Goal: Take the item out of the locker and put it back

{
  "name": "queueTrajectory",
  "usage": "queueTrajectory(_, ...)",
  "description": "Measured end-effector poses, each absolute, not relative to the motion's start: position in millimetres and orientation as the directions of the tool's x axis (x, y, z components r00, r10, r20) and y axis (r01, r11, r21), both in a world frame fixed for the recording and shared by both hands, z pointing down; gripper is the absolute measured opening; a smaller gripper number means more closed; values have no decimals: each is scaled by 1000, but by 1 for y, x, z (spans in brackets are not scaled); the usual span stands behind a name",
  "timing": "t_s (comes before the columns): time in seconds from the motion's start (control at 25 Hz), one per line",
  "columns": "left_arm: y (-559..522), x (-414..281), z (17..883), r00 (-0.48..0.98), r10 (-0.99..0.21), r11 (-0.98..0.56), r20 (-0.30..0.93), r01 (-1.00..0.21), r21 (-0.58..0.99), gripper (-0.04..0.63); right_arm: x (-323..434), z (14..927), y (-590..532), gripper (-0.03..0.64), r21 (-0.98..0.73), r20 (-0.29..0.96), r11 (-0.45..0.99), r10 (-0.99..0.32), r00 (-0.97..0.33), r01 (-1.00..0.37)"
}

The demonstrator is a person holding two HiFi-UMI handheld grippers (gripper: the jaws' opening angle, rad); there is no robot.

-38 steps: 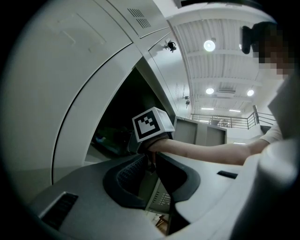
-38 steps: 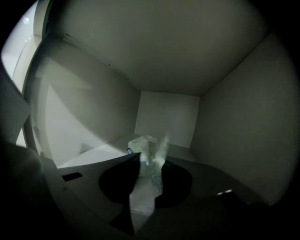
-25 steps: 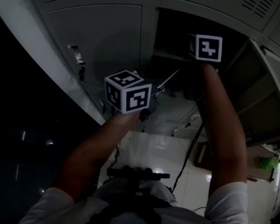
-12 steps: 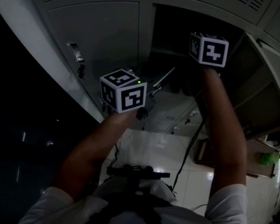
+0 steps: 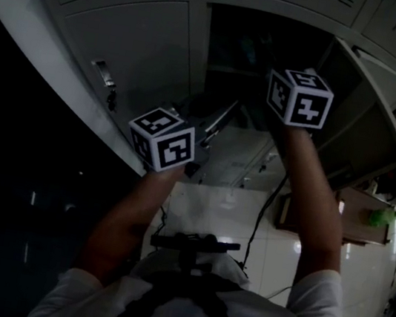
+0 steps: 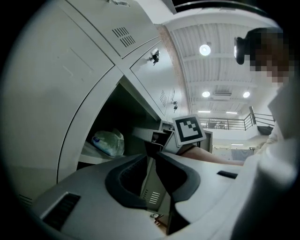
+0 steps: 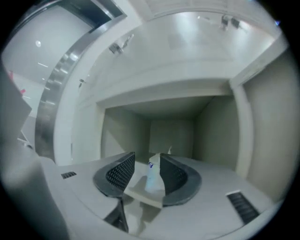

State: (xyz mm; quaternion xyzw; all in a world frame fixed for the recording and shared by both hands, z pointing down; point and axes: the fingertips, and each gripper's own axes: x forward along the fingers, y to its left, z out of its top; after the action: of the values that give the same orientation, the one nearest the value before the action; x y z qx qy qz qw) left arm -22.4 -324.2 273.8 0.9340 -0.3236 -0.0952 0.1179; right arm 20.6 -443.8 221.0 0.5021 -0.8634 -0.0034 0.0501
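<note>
Both grippers stood at the open locker (image 7: 171,133), the bag (image 6: 108,142) on its shelf.
The right gripper (image 7: 147,156) faced the compartment, fingers wide apart and empty, with the bag lying well inside beyond them. The left gripper (image 6: 151,156) held its fingers only narrowly apart, seemingly on nothing, though its view was cramped.

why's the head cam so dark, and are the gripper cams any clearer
Head view: underexposed, the lockers murky and low in contrast. Left gripper view: well lit, but the fisheye bends the lockers' straight edges and the ceiling lights flare. Right gripper view: pale, hazy and soft, dark at the corners, the bag seen past its jaws only a smear.
</note>
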Motion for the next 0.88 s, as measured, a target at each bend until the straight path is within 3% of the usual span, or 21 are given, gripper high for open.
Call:
queueTrajectory(0.08,-317,-23,276,771,-629,-762,-100,-586,276,54,24,222,-430,132,56,67,501,-865,-497,-864)
queueTrajectory(0.88,-243,-33,275,782,-607,-780,-145,-549,302,29,57,241,-320,80,42,66,517,-855,-514,-855)
